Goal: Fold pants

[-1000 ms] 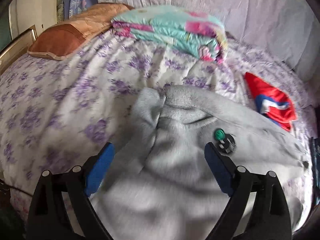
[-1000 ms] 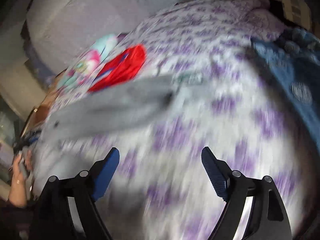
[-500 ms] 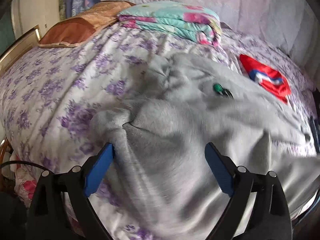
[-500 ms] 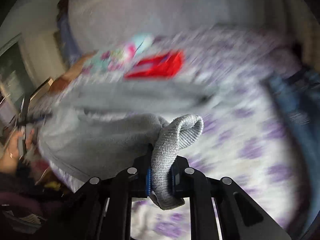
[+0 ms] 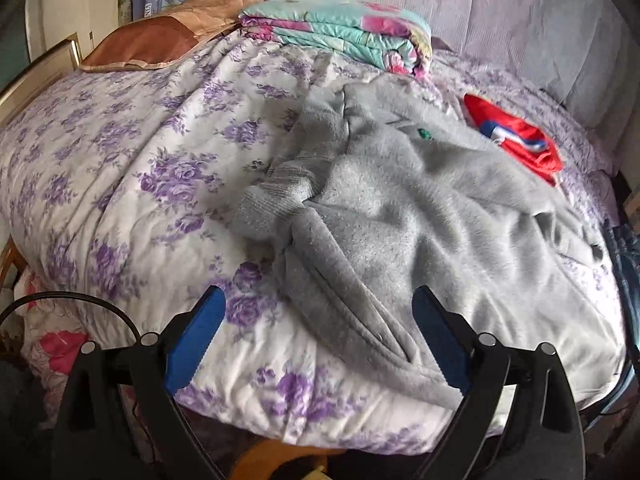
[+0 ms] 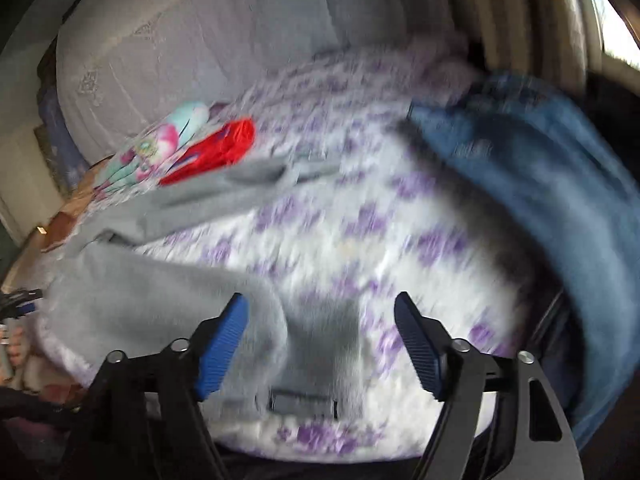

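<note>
Grey fleece pants [image 5: 400, 208] lie crumpled across a bed with a purple-flowered cover [image 5: 120, 168]. A ribbed cuff [image 5: 272, 200] points left and a small green mark [image 5: 423, 133] sits near the far side. My left gripper [image 5: 316, 340] is open and empty, above the bed's near edge, with one pant leg between its fingers. In the blurred right wrist view the pants [image 6: 160, 292] lie at the left. My right gripper [image 6: 320, 340] is open and empty just above a pant end.
A folded red garment [image 5: 516, 144] lies beyond the pants. A folded floral blanket [image 5: 340, 28] and a brown pillow [image 5: 152, 40] sit at the back. Blue jeans [image 6: 540, 200] lie on the bed's right side. A pale wall hanging [image 5: 480, 8] backs the bed.
My right gripper was shut on the grey ribbed cuff half a second ago; it has opened and let go. My left gripper has pulled back toward the bed's near edge, staying open.
</note>
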{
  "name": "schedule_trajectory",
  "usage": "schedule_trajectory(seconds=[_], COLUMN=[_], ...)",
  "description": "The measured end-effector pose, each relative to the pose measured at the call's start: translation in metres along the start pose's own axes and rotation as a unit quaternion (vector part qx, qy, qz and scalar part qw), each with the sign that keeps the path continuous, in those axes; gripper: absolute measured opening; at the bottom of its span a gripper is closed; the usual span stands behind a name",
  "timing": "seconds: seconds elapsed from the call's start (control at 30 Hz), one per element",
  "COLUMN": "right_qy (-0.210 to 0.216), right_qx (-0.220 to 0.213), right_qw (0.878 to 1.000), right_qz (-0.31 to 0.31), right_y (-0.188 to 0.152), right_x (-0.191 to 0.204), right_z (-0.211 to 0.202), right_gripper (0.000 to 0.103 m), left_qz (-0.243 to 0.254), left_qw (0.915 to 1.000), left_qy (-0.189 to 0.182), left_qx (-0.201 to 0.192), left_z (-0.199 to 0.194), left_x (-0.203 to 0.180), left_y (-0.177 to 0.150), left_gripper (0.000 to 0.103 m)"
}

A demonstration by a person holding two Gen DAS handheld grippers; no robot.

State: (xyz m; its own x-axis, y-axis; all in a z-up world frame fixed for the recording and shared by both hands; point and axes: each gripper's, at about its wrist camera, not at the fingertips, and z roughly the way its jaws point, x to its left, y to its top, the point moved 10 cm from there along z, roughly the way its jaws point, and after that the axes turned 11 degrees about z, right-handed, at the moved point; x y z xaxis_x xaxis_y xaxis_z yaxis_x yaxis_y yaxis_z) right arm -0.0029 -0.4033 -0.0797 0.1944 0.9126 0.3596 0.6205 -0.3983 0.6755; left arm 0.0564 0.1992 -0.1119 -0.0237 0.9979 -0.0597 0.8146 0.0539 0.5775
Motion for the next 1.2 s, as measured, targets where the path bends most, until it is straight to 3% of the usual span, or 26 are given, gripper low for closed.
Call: schedule_trajectory(seconds=[0.13,0.2,0.3,0.33,0.37,0.4,0.5,0.63,0.7,0.73,0.8,0.87,0.93,1.07,1.2], right_qy=[0.005,0.018,0.010,0.007,0.012,0.011,0.014,0.011,0.006,0.011,-0.004,-0.019,-0.018,0.040,0.094], right_qx=[0.026,0.061,0.080,0.077,0.084,0.086,0.076,0.098,0.104,0.104,0.082,0.030,-0.027,-0.035,0.004], right_qw=[1.000,0.998,0.997,0.997,0.996,0.995,0.995,0.993,0.992,0.993,0.995,0.998,0.997,0.993,0.985], right_qz=[0.002,0.018,0.004,-0.008,-0.030,-0.044,-0.062,-0.070,-0.068,-0.061,-0.053,-0.056,-0.064,-0.104,-0.146], right_y=[-0.002,-0.014,-0.035,-0.040,-0.045,-0.048,-0.044,-0.046,-0.049,-0.047,-0.034,-0.012,0.013,0.039,0.048], right_x=[0.009,0.014,0.020,0.022,0.027,0.030,0.032,0.029,0.026,0.026,0.026,0.029,0.041,0.096,0.176], right_z=[0.017,0.031,0.043,0.046,0.050,0.052,0.041,0.039,0.047,0.047,0.040,0.022,-0.001,0.003,0.058], right_gripper=[0.083,0.083,0.081,0.056,0.020,0.019,0.012,0.015,0.027,0.033,0.045,0.061,0.075,0.078,0.078], left_qz=[0.007,0.022,-0.005,-0.017,-0.025,-0.018,0.017,0.015,0.021,0.010,-0.008,-0.006,-0.007,-0.005,0.033], left_qw=[0.9998,0.9995,1.0000,0.9998,0.9987,0.9975,0.9970,0.9989,0.9997,0.9998,0.9999,0.9996,0.9982,0.9913,0.9937], left_qy=[-0.018,0.010,0.005,-0.010,-0.042,-0.065,-0.047,-0.026,0.006,0.012,0.013,0.029,0.046,0.054,0.010], left_qx=[0.008,0.019,-0.003,-0.009,-0.015,-0.021,-0.058,-0.036,0.006,0.013,-0.001,-0.003,-0.039,-0.120,-0.106], left_z=[0.025,0.048,0.053,0.052,0.048,0.039,0.001,-0.013,0.013,0.022,0.024,0.011,-0.016,-0.061,-0.034], left_x=[-0.016,-0.017,-0.013,-0.014,-0.019,-0.026,-0.032,-0.018,-0.004,0.002,0.010,0.015,0.023,0.022,-0.026], left_y=[0.002,0.002,0.010,0.012,0.015,0.019,0.021,-0.001,-0.018,-0.022,-0.022,-0.016,-0.003,0.044,0.076], left_gripper=[0.093,0.095,0.092,0.063,0.043,0.018,0.015,0.020,0.037,0.057,0.065,0.073,0.077,0.091,0.091])
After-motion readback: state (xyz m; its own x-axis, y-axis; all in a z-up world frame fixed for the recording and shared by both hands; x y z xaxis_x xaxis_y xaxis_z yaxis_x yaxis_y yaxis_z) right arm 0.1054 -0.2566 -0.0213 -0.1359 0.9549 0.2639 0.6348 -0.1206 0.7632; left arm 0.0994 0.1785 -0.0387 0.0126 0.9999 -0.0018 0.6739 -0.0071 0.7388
